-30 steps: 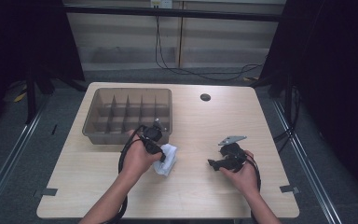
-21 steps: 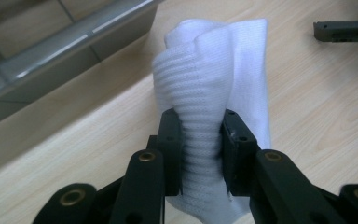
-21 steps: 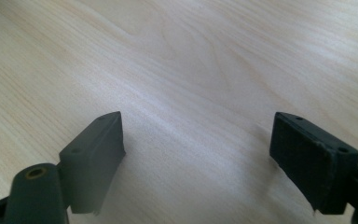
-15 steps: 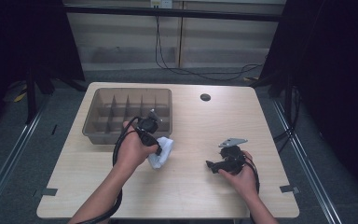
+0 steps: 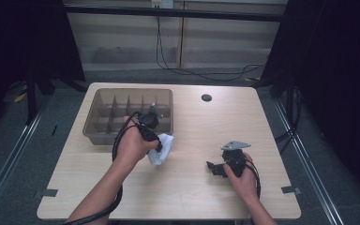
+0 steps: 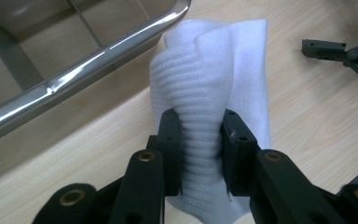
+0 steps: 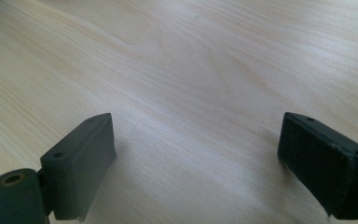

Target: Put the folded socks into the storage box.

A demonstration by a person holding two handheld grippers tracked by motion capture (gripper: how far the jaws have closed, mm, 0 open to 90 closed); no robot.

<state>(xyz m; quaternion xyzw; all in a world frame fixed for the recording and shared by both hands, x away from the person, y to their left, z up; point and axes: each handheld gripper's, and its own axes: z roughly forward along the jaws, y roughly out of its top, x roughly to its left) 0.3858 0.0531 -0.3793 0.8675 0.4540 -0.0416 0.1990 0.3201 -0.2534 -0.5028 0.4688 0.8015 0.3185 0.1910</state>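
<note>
Pale wood-grain covers the surface (image 5: 187, 187), which stands on a grey floor with dark curtains at either side; a brown divided tray (image 5: 104, 136) sits at its far left part, its compartments split by thin walls, and a small dark round spot (image 5: 206, 98) lies farther right near the far edge. Just in front of the tray's near right corner the left gripper (image 6: 200, 154) is clenched on a white ribbed cloth (image 6: 214, 70); the two jaws pinch its bunched middle, and the fabric spreads out above and below them; in the high view the cloth (image 5: 161, 149) hangs at the left hand (image 5: 133, 145), close beside the tray wall, and whether its lower edge touches the wood I cannot tell. Well apart to the right, the right gripper (image 5: 218, 168) is low over bare wood; its jaws have just been opening and now stand wide and released, with nothing between them; the right hand (image 5: 241, 176) wraps the body, a grey three-cornered plate on top.
</note>
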